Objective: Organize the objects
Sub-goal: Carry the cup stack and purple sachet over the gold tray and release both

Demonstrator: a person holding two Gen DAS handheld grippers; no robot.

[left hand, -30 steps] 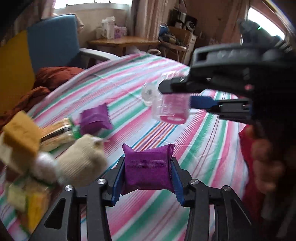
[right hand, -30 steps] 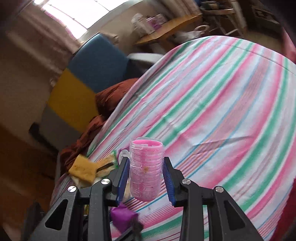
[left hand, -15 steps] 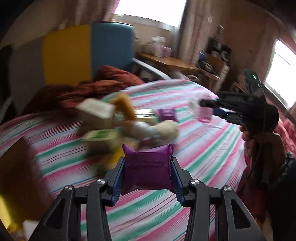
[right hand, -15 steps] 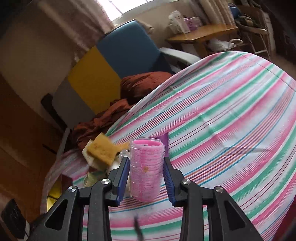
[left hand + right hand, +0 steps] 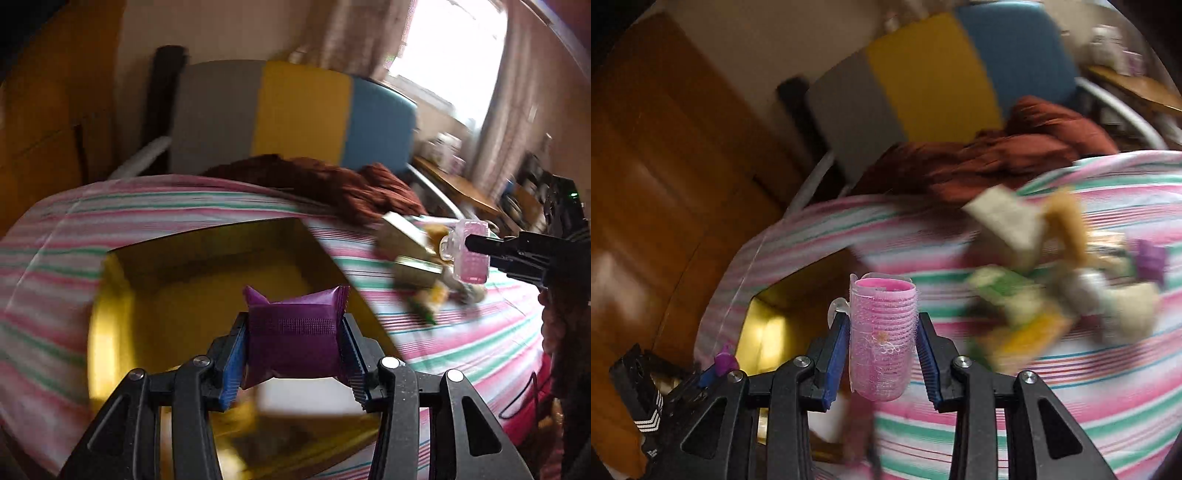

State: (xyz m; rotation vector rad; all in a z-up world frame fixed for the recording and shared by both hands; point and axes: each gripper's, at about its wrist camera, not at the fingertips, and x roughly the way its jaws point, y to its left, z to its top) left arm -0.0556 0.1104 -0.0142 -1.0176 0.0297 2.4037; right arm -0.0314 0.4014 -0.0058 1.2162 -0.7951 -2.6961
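While hanging over the yellow box, gripped a purple packet with left gripper, a pink hair roller with right gripper.

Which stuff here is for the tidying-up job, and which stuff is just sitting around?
For the job:
- purple packet, held in the left tongs
- pink hair roller, held in the right tongs
- yellow box, open
- blurry pile of small things on the striped cloth

Just sitting around:
- brown blanket
- grey, yellow and blue chair
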